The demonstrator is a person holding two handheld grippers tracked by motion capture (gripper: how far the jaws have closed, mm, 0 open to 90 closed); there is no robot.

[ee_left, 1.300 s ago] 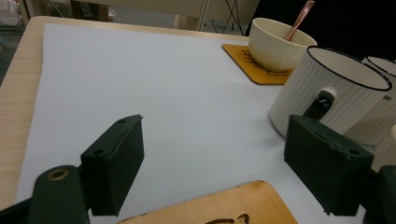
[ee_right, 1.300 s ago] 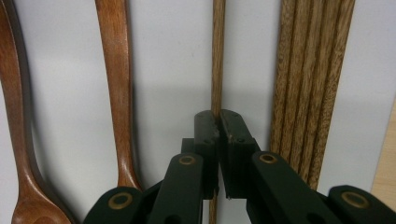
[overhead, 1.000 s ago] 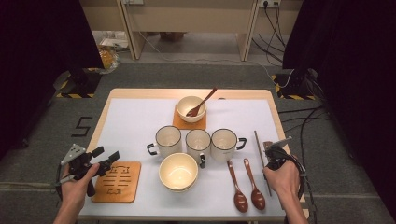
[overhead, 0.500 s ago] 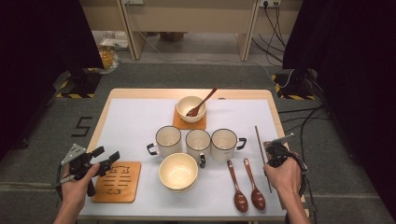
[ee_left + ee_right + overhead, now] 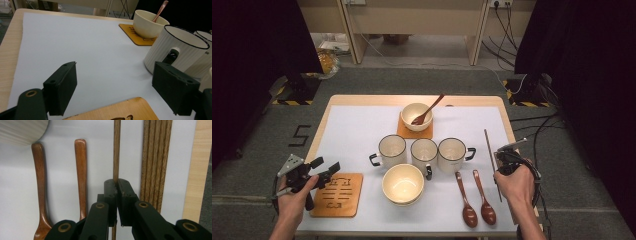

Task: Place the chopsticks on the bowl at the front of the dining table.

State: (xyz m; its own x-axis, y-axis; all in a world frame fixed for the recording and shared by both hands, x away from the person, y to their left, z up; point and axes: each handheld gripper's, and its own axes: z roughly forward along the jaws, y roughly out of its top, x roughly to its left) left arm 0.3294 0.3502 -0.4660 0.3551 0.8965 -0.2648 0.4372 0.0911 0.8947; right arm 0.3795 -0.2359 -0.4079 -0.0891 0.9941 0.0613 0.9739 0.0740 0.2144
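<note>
My right gripper (image 5: 117, 182) is shut on a single thin wooden chopstick (image 5: 116, 150), which runs straight ahead between its jaws. In the high view the same chopstick (image 5: 489, 150) lies lengthwise near the table's right edge, with the right gripper (image 5: 504, 160) gripping its near half. A bundle of several more chopsticks (image 5: 155, 157) lies just to the right of it. My left gripper (image 5: 324, 167) is open with nothing between its jaws, and it hovers over the near-left wooden coaster (image 5: 337, 195). In the left gripper view its jaws (image 5: 115, 87) stand wide apart above that coaster (image 5: 120, 112).
Two brown wooden spoons (image 5: 477, 200) lie left of the chopstick. Three white mugs (image 5: 424, 151) stand in a row mid-table, with an empty cream bowl (image 5: 403, 183) in front of them. Behind them a bowl with a spoon in it (image 5: 417, 116) sits on a second coaster (image 5: 414, 132).
The right hand has crept slightly toward the far side, carrying the chopstick with it. The left hand and its gripper have stayed still.
</note>
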